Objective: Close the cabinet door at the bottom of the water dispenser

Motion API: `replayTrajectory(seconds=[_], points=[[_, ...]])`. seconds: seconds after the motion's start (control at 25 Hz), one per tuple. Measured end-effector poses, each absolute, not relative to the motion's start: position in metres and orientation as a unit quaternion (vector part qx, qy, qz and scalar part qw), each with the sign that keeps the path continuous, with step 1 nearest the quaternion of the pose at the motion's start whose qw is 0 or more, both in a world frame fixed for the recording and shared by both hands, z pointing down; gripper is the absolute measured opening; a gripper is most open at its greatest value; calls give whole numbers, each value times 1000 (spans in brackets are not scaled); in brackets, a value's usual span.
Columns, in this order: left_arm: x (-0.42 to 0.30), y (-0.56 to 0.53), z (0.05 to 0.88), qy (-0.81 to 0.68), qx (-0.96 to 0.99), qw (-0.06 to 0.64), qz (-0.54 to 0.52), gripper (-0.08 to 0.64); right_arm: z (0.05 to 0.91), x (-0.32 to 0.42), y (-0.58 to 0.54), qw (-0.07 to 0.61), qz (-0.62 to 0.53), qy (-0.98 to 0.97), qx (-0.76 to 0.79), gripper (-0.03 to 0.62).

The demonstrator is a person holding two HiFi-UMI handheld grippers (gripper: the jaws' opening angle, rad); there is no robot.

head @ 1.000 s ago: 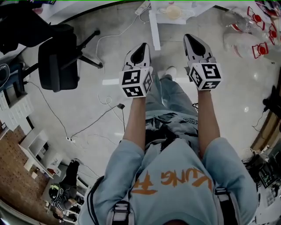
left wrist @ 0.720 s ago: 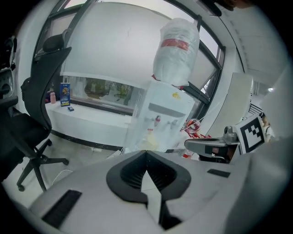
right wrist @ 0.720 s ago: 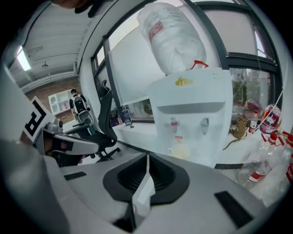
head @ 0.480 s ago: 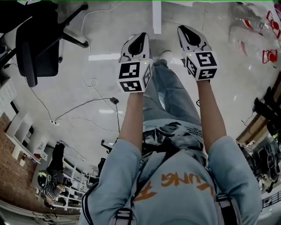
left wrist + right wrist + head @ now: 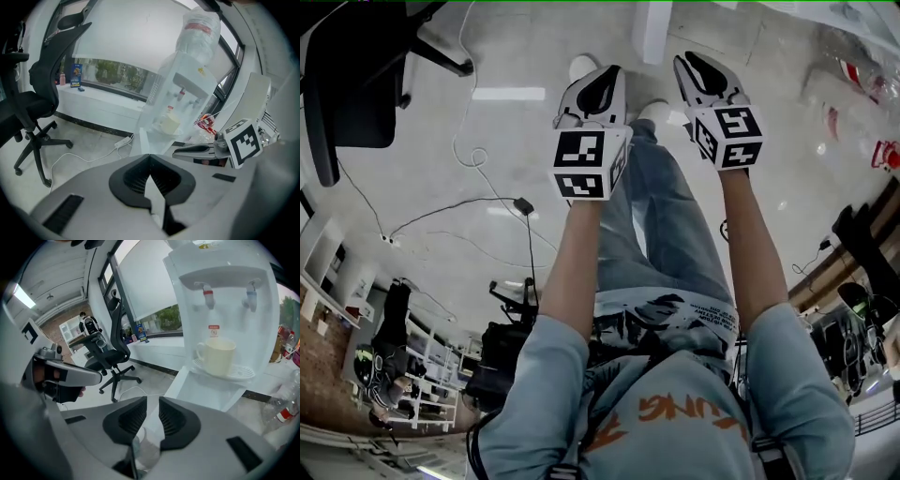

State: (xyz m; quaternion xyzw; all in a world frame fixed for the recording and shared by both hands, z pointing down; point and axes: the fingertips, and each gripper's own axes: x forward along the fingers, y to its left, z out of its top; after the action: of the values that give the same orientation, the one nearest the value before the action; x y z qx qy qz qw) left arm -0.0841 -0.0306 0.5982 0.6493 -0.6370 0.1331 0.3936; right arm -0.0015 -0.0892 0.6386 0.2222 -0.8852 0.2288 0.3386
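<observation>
Left gripper (image 5: 149, 158): jaws meet at the tips, nothing held. Right gripper (image 5: 152, 403): jaws have just been opening and now show a narrow slit with nothing in it. Both point down and forward over the person's legs. Just beyond the tips is the cabinet door (image 5: 206, 390), a white panel hanging open toward us from the base of the water dispenser (image 5: 225, 301). My read: it's a thin, stiff, light panel on a free hinge, so no grab needed. Push the flat outer face near the free edge, away from the hinge, with a firmer press at the end if there's a catch. Go easy, because a cream cup (image 5: 218, 357) sits on the drip tray right above and a slam could shake it. Writing: there's a small red-and-white sticker (image 5: 213, 329) between the taps, too small to read. The bottle (image 5: 199, 28) on top has a reddish label, illegible. A blue box (image 5: 76, 75) on the far sill has print I can't make out.
</observation>
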Motion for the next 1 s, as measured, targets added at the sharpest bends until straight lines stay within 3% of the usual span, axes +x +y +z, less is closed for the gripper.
replayTrajectory(seconds=[0.16,0.32,1.0], points=[[-85,-26,622,-631,650,402,137,20,673,-7,-80,361,240,-878,205,155],[-82,-27,643,-621,655,406,144,20,704,-8,-72,382,243,-869,200,190],[-85,-24,698,-594,665,423,162,20,783,-25,-62,425,267,-823,265,221]])
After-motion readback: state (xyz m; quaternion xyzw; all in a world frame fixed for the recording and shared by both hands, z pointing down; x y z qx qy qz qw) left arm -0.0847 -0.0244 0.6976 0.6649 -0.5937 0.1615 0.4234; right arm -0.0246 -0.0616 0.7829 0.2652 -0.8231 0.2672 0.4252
